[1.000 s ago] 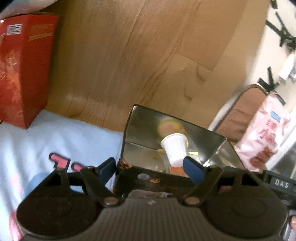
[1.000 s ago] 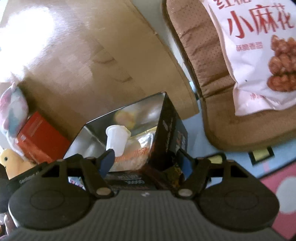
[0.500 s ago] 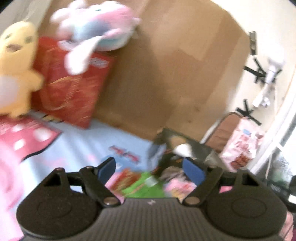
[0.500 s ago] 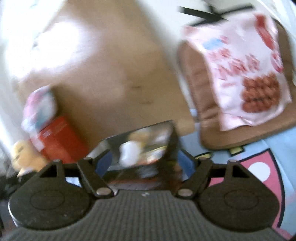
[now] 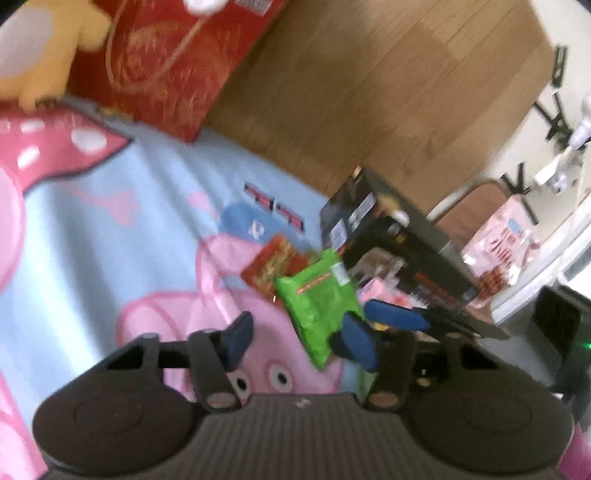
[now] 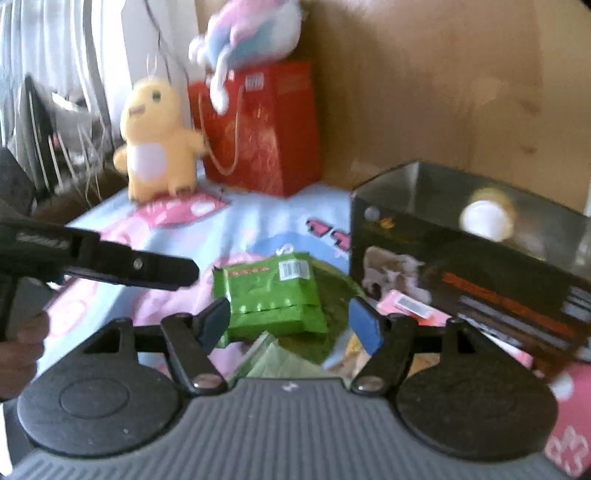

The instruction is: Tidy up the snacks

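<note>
Now we hover both grippers, left (image 5: 301, 341) and right (image 6: 290, 323), jaws released and empty, over the green snack packet (image 6: 271, 295) lying on the blanket (image 5: 110, 229) beside the black box (image 6: 469, 258), so next we'd likely grasp it and box it.

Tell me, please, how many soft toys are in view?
2: a yellow chick stands on the blanket left of the red bag, and a pink-and-blue toy sits on top of that bag.
</note>
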Demonstrator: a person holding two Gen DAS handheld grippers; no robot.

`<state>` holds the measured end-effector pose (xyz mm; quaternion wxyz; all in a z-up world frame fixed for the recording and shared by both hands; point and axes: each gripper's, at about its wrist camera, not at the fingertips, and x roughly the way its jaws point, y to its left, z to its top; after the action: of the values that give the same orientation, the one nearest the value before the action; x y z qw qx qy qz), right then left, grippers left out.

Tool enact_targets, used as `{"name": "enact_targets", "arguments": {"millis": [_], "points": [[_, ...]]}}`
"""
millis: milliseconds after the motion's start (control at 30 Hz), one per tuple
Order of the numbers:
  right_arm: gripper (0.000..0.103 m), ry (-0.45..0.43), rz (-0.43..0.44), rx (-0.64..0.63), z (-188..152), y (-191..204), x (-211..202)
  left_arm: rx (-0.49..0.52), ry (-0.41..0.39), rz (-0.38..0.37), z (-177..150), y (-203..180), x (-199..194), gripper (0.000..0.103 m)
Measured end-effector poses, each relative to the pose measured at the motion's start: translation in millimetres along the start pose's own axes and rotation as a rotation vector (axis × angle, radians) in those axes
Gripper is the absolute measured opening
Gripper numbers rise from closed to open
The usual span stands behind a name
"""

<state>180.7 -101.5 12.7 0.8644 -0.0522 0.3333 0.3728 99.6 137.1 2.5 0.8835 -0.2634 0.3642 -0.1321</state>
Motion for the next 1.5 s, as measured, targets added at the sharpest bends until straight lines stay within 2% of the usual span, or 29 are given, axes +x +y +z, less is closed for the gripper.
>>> {"name": "enact_targets", "arguments": {"millis": [33,67,100,167,200,233,267,300,367,433,533,600,633,700,733,767,867,900,933,967,1000,1133,1167,1267,1400,1433,1500], "points": [[0.074,0.029,0.034,0.015,-1,-3,8,-0.007,-0.004,-0.010,-2,2,-2,0.036],[0.068,0.042,0.057,0.037,-4,-3,10,-0.008,0.001,-0.035,-3,4,-5,0.028],[0.064,0.030,0.062,0.033,-8,2,4,-0.005,0.011,-0.055,-4,4,-9,0.028],[0.060,0.035,0.152,0.013,-15,15,-13,0.038,0.006,-0.022,-9,-1,-21,0.034],[0.062,0.021,0.198,0.010,-20,24,-27,0.067,0.001,-0.019,-13,-1,-29,0.035],[0.062,0.015,0.219,-0.007,-24,32,-37,0.078,0.002,-0.018,-15,-2,-34,0.040],[0.062,0.015,0.247,-0.030,-30,40,-49,0.082,0.005,-0.010,-18,-1,-40,0.051],[0.062,0.013,0.261,-0.034,-34,43,-56,0.083,0.000,0.001,-19,0,-44,0.057],[0.062,0.013,0.255,-0.031,-43,44,-66,0.091,-0.027,0.020,-20,1,-52,0.068],[0.062,0.005,0.201,-0.034,-44,42,-67,0.095,-0.046,0.027,-17,1,-54,0.077],[0.064,0.001,0.161,-0.008,-42,33,-61,0.102,-0.031,0.031,-11,-2,-47,0.077],[0.069,-0.007,0.158,-0.015,-41,33,-58,0.127,-0.008,0.041,-11,-5,-39,0.078],[0.070,-0.008,0.148,-0.036,-41,35,-56,0.140,0.008,0.050,-12,-6,-34,0.077],[0.073,-0.002,0.135,-0.094,-42,45,-51,0.154,0.047,0.057,-16,-7,-24,0.070],[0.074,0.001,0.135,-0.116,-43,48,-48,0.171,0.040,0.063,-19,-8,-24,0.064],[0.075,0.005,0.126,-0.149,-44,54,-44,0.191,0.049,0.063,-22,-11,-23,0.045],[0.073,0.001,0.060,-0.247,-47,70,-31,0.186,0.049,0.056,-29,-12,-25,0.037],[0.065,0.003,0.056,-0.262,-47,73,-27,0.184,0.042,0.065,-31,-12,-27,0.036],[0.062,0.006,0.034,-0.281,-48,76,-23,0.174,0.035,0.073,-32,-13,-30,0.035],[0.054,0.001,0.011,-0.299,-49,78,-21,0.158,0.031,0.076,-33,-13,-33,0.034],[0.047,-0.004,0.024,-0.300,-48,79,-23,0.144,0.023,0.070,-33,-15,-37,0.033],[0.033,-0.068,0.054,-0.251,-44,75,-41,0.175,-0.024,0.014,-23,-37,-51,0.031],[0.014,-0.084,0.070,-0.234,-42,72,-47,0.184,-0.027,-0.020,-18,-46,-52,0.031],[0.014,-0.157,0.021,-0.231,-34,68,-62,0.235,-0.047,-0.062,-2,-70,-47,0.031],[0.014,-0.180,-0.015,-0.187,-31,47,-70,0.241,-0.041,-0.151,11,-88,-34,0.033],[0.014,-0.190,-0.044,-0.173,-33,40,-74,0.247,-0.044,-0.149,13,-91,-31,0.034],[0.014,-0.199,-0.168,-0.104,-40,18,-79,0.255,-0.057,-0.119,16,-94,-28,0.034]]}}
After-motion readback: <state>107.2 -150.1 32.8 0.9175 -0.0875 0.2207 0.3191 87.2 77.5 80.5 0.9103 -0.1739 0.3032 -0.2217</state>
